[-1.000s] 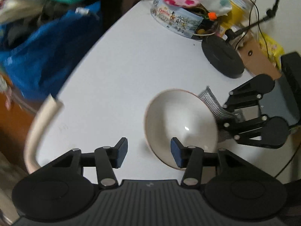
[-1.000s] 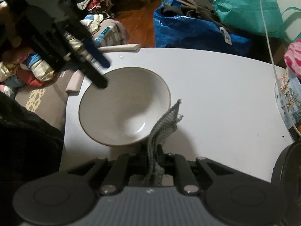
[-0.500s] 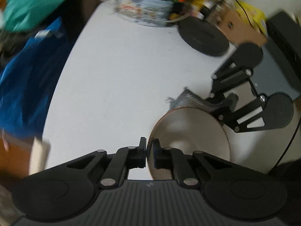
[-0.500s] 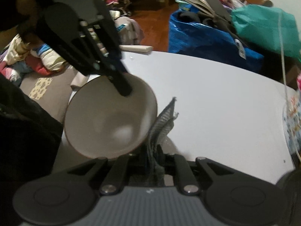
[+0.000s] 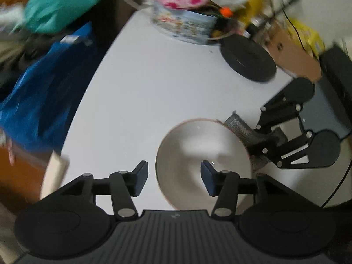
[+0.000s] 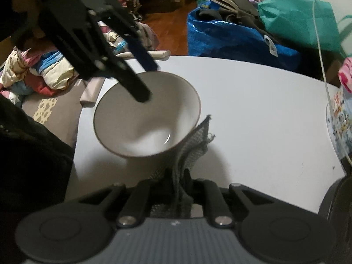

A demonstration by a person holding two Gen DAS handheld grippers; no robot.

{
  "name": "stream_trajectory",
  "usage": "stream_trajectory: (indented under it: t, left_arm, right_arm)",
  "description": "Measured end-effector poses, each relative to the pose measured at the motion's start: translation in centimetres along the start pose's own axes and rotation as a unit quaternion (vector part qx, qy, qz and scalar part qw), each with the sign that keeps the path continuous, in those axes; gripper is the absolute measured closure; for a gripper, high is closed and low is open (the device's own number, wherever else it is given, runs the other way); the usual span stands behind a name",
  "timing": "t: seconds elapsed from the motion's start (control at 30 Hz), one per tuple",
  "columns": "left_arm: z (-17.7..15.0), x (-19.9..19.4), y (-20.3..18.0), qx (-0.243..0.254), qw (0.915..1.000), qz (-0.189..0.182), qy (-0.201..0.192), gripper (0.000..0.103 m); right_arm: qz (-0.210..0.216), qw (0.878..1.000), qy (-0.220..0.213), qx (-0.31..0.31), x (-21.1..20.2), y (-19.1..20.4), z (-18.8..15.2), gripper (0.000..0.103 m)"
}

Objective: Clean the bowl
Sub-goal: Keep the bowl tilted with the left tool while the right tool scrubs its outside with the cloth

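Bowl (image 6: 140,121): tilted on counter (image 6: 253,114) for wiping. Left gripper (image 5: 173,177): opening astride rim, not pressing. Right gripper (image 6: 176,189): clamped on cloth (image 6: 193,145), beside bowl.

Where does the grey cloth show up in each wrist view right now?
Left wrist: the grey cloth sits right of centre, behind the bowl's far rim, pinched by the right gripper.
Right wrist: the cloth rises at lower centre, against the bowl's right side.
Shared landmark: the bowl.
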State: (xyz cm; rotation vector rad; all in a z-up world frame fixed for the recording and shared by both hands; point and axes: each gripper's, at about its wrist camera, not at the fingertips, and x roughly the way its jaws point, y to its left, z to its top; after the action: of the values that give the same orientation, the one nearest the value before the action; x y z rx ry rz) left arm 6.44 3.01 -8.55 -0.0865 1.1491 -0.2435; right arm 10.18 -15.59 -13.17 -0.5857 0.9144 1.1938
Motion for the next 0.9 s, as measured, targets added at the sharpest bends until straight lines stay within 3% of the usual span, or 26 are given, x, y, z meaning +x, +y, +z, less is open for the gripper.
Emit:
stream_trajectory:
  t: [0.17, 0.2, 0.23, 0.27, 0.37, 0.47, 0.6, 0.73, 0.9]
  left_arm:
    - [-2.4, 0.2, 0.7, -0.085, 0.9964, 0.002, 0.002, 0.052]
    - [-2.5, 0.5, 0.9, -0.101, 0.9949, -0.003, 0.005, 0.058]
    - [-2.6, 0.8, 1.1, -0.111, 0.9938, -0.009, 0.007, 0.081]
    - [-2.6, 1.1, 1.2, -0.114, 0.9933, -0.013, 0.008, 0.086]
    - [-2.1, 1.6, 0.7, -0.067, 0.9977, -0.002, 0.009, 0.090]
    - [-1.0, 2.0, 0.4, 0.012, 0.9998, -0.001, 0.015, 0.094]
    - [1.0, 2.8, 0.2, 0.106, 0.9940, -0.013, 0.025, 0.096]
    - [3.2, 3.3, -0.4, 0.156, 0.9872, -0.012, 0.030, 0.094]
    - [3.8, 3.8, -1.1, 0.169, 0.9851, 0.014, 0.030, 0.092]
  right_arm:
    - [-0.005, 1.000, -0.009, 0.009, 0.0, 0.8, 0.1, 0.091]
    - [-0.005, 1.000, -0.010, 0.009, 0.0, 0.9, 0.2, 0.091]
    - [-0.006, 1.000, -0.010, 0.008, 0.1, 0.9, 0.2, 0.091]
    - [-0.006, 1.000, -0.010, 0.006, 0.1, 0.9, 0.4, 0.091]
    - [-0.005, 1.000, -0.007, -0.005, 0.4, 0.7, 0.8, 0.091]
    - [-0.002, 0.999, 0.005, -0.032, 1.1, 0.2, 1.1, 0.092]
    - [0.019, 0.998, 0.005, -0.057, 1.5, -0.8, 2.1, 0.093]
    - [0.025, 0.994, 0.021, -0.101, 2.0, -0.6, 2.7, 0.094]
    - [0.019, 0.997, 0.019, -0.070, 1.8, -1.3, 2.1, 0.093]
